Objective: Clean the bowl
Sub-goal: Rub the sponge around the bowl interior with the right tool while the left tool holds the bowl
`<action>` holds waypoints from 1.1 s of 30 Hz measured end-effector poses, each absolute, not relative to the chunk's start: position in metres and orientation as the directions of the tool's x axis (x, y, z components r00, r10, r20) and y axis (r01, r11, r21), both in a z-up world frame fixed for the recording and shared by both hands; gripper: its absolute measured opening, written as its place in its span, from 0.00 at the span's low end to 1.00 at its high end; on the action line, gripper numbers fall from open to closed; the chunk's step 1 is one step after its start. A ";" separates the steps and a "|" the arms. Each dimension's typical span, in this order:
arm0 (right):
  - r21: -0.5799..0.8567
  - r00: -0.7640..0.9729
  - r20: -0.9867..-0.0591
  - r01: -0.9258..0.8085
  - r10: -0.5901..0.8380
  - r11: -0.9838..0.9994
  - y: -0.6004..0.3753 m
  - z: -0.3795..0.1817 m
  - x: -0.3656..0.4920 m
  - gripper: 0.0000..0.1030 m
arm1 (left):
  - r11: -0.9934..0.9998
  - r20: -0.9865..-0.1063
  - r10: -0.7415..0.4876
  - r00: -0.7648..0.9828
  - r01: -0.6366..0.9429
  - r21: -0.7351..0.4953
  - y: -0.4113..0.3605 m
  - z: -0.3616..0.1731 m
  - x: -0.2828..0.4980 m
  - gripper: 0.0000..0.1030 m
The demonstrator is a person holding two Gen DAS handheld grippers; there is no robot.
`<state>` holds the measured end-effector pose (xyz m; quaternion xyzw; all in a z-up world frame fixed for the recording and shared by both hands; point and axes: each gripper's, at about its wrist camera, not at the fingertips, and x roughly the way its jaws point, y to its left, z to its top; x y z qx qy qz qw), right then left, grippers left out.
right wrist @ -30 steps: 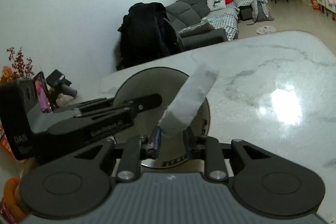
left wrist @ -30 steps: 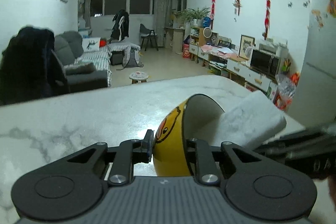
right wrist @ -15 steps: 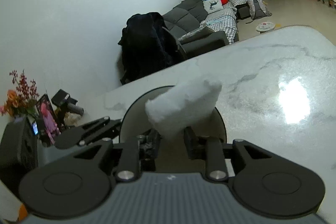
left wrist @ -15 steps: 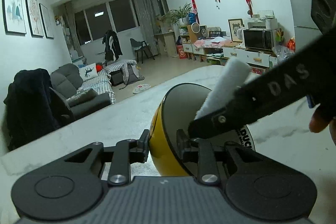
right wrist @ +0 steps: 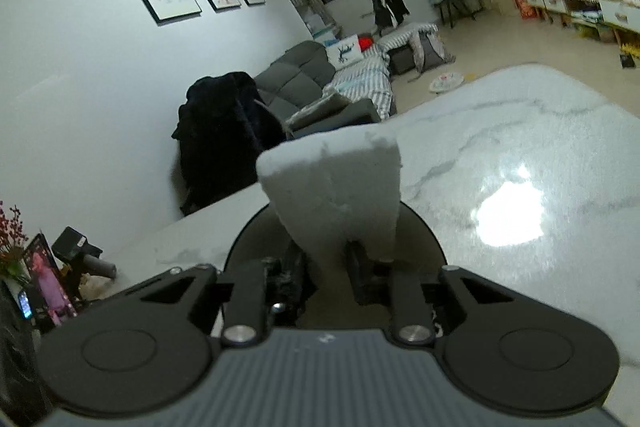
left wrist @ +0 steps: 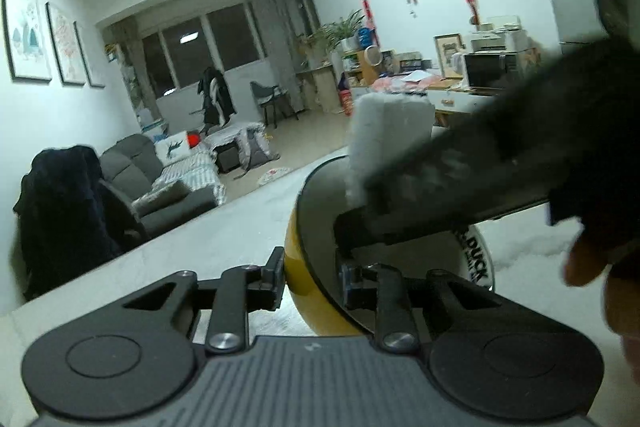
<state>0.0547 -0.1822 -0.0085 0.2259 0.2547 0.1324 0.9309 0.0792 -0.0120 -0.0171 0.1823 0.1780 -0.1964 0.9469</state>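
Observation:
A yellow bowl with a grey inside stands tipped on its side on the marble table. My left gripper is shut on its rim, one finger outside and one inside. From the right, a black finger of the right gripper reaches across the bowl's mouth, carrying a white sponge. In the right wrist view the right gripper has its jaws closing on the sponge, which stands up between them and is pinched at its base. The bowl's inside lies just behind and below the sponge.
A hand shows at the right edge. Flowers, a small picture and a black device sit at the table's far left corner. A dark coat hangs on a chair beyond the table. Bare marble stretches to the right.
The sponge has turned from edge-on to broadside and now stands in the bowl's mouth. The right gripper has come further across the bowl. The left gripper has rolled, still holding the rim.

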 end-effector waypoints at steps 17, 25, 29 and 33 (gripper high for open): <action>-0.266 0.769 -0.562 -0.517 0.305 0.814 -0.142 0.016 0.041 0.16 | 0.888 -0.523 -0.460 0.718 0.366 -0.278 0.048 -0.005 0.138 0.27; -0.108 0.700 -0.575 -0.578 0.423 0.809 -0.158 0.008 0.039 0.17 | 0.805 -0.516 -0.543 0.663 0.236 -0.544 0.074 -0.019 0.163 0.15; 0.019 0.643 -0.550 -0.629 0.533 0.777 -0.158 0.008 0.039 0.17 | 0.910 -0.503 -0.389 0.772 0.236 -0.342 0.079 0.000 0.149 0.14; 0.178 0.549 -0.531 -0.673 0.646 0.718 -0.147 0.012 0.056 0.17 | 0.949 -0.508 -0.298 0.808 0.191 -0.252 0.108 0.011 0.135 0.14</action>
